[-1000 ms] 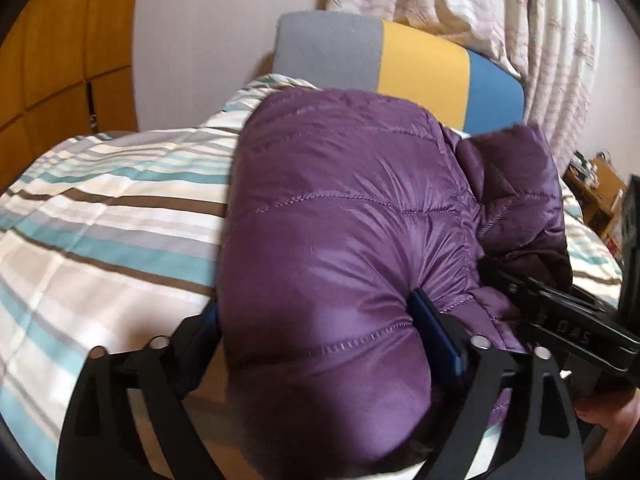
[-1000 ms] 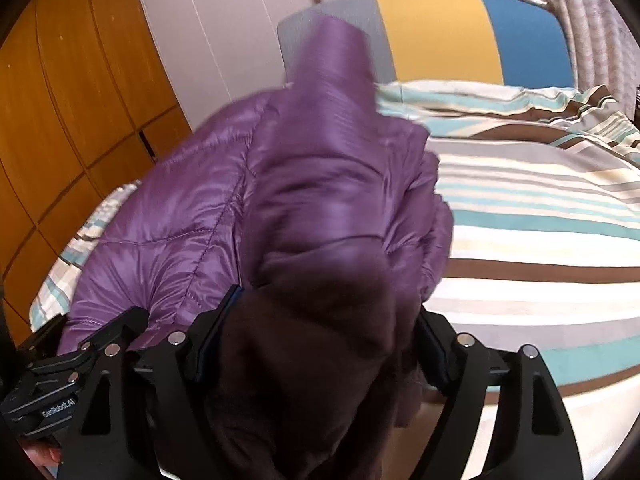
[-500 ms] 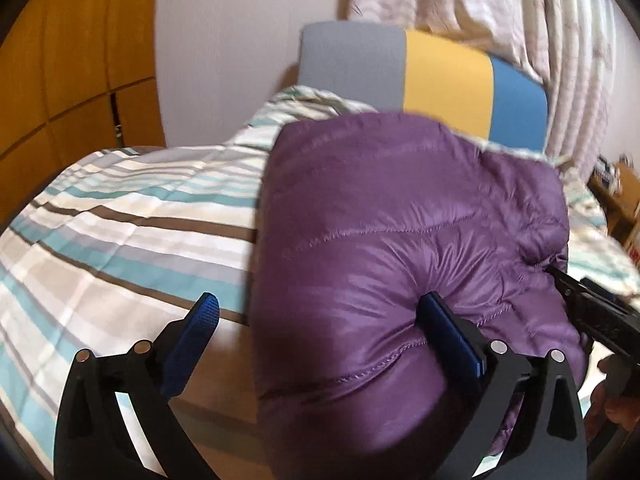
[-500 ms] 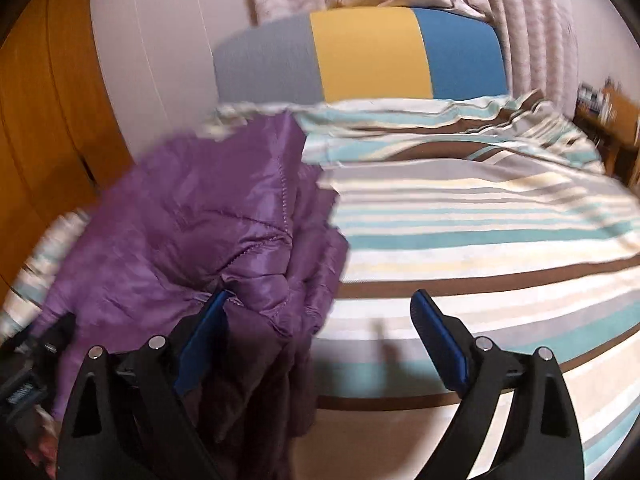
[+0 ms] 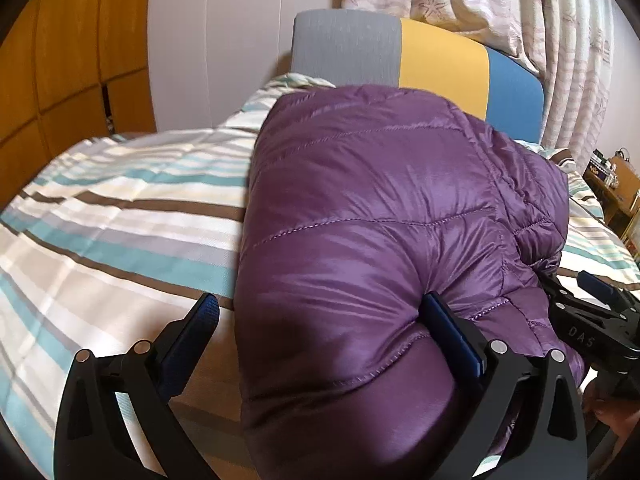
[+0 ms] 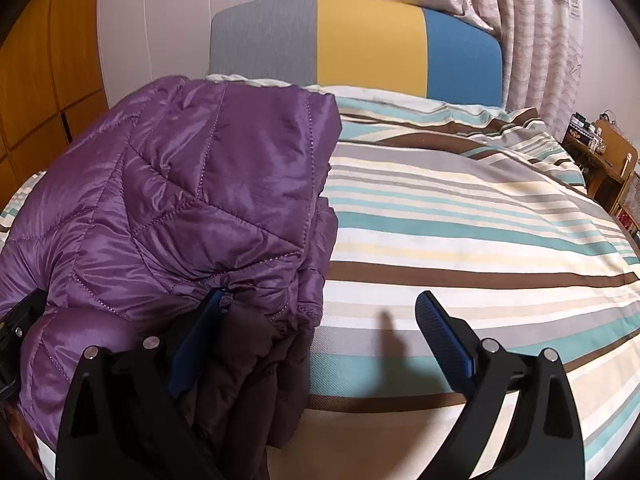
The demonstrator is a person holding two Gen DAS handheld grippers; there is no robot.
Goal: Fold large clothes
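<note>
A purple quilted down jacket (image 5: 380, 208) lies folded in a thick bundle on the striped bed; it also shows in the right wrist view (image 6: 192, 200), with its dark lining hanging at the near edge. My left gripper (image 5: 320, 320) is open, its jaws wide apart, with the jacket's near end bulging between them and its right fingertip (image 5: 440, 320) against the fabric. My right gripper (image 6: 320, 320) is open just right of the jacket's edge, its left fingertip (image 6: 208, 312) touching the fabric, its right one over the bedding. The right gripper also shows in the left wrist view (image 5: 588, 312).
The bed (image 6: 460, 208) has a striped cover in teal, brown, grey and cream. A grey, yellow and blue headboard (image 6: 360, 40) stands at the far end, with curtains (image 6: 520, 12) behind. Wooden wardrobe panels (image 5: 60, 80) are on the left; a wooden side table (image 6: 608, 160) on the right.
Both grippers have opened and let go of the jacket. The right gripper has drawn back to the right, and the jacket part it held now lies on the bundle.
</note>
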